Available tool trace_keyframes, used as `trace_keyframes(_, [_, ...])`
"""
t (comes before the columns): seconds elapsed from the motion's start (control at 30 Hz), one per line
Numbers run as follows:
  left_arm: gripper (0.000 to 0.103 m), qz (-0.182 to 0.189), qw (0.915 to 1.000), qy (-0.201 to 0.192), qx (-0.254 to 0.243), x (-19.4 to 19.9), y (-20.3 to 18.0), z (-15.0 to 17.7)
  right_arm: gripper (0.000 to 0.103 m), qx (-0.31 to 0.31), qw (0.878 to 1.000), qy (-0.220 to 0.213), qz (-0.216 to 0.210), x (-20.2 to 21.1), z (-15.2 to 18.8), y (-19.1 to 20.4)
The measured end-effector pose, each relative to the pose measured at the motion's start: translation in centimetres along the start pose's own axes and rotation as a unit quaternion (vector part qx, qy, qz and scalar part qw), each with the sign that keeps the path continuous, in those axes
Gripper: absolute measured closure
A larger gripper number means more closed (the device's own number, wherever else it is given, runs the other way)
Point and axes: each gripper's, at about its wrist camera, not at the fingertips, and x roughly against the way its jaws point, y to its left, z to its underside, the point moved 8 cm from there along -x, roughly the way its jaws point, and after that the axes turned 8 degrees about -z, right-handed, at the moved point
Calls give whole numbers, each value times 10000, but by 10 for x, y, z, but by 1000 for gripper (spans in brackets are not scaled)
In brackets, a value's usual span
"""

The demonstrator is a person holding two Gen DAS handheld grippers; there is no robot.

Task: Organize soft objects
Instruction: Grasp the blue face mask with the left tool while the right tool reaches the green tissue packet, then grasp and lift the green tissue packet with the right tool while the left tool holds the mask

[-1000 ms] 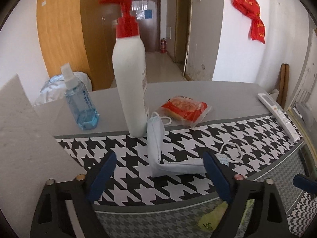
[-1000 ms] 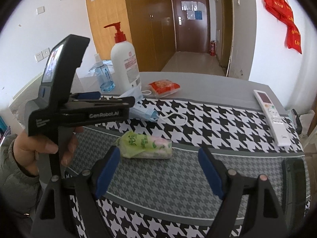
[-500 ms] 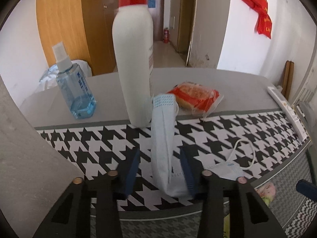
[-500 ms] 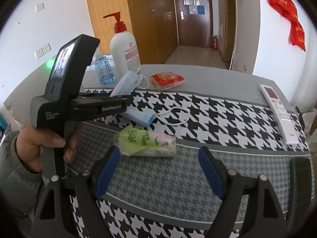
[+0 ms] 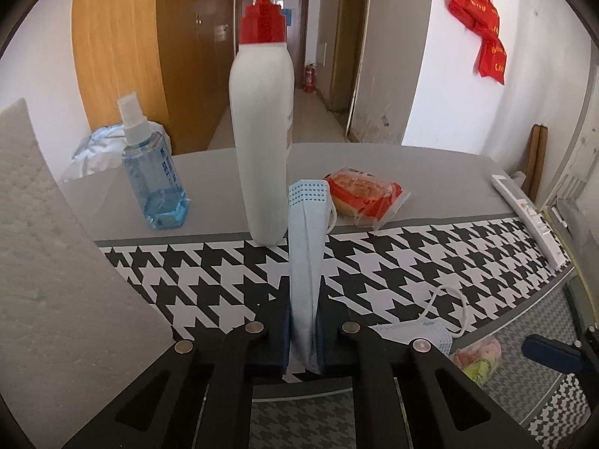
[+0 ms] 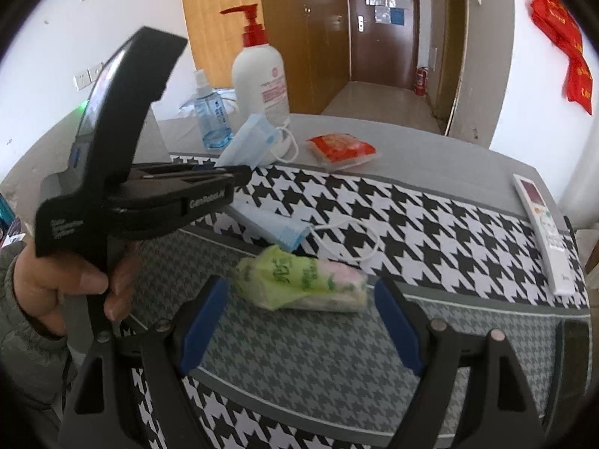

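Table (image 5: 430, 172) first, the biggest thing here, grey at the far side with a houndstooth runner (image 6: 430, 224) across it, and everything reads off the tall white pump bottle (image 5: 262, 131) standing upright at the runner's far edge. Just left of that bottle stands a blue spray bottle (image 5: 155, 172), part full of blue liquid by the look of it; what the pump bottle holds cannot be told through its white wall. Right of the pump bottle and behind it lies a red snack packet (image 5: 365, 194), and well off to the right a white remote (image 5: 528, 213) sits along the table edge. Now the action: the left gripper (image 5: 303, 333) has its jaws pressed together on a blue face mask (image 5: 307, 254), pinching the fold so one half stands up right in front of the pump bottle while the other half trails on the runner with its ear loop. So the pick-up of the mask looks like the step in hand. Nearer than the mask lies a green tissue pack (image 6: 303, 280), and the right gripper (image 6: 299, 321) hovers over it, jaws spread wide, nothing between the pads yet. Next, I'd judge, the left must lift the mask clear without brushing the pump bottle, and the right must drop lower and centre on the pack before closing.
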Motion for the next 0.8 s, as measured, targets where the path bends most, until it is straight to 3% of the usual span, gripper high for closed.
trace_keyframes(0.57, [92,-10,10000,-1,-47,5,-3,4,19,-10,9993,354,100,-28,4,-1])
trace_keyframes(0.67, [92,1,10000,16,-30,4,-3,4,26,31,9992,375,166,-30,5,-1])
trace_keyframes(0.8, [92,14,10000,7,-40,3,-3,3,29,15,9992,359,157,-30,5,-2])
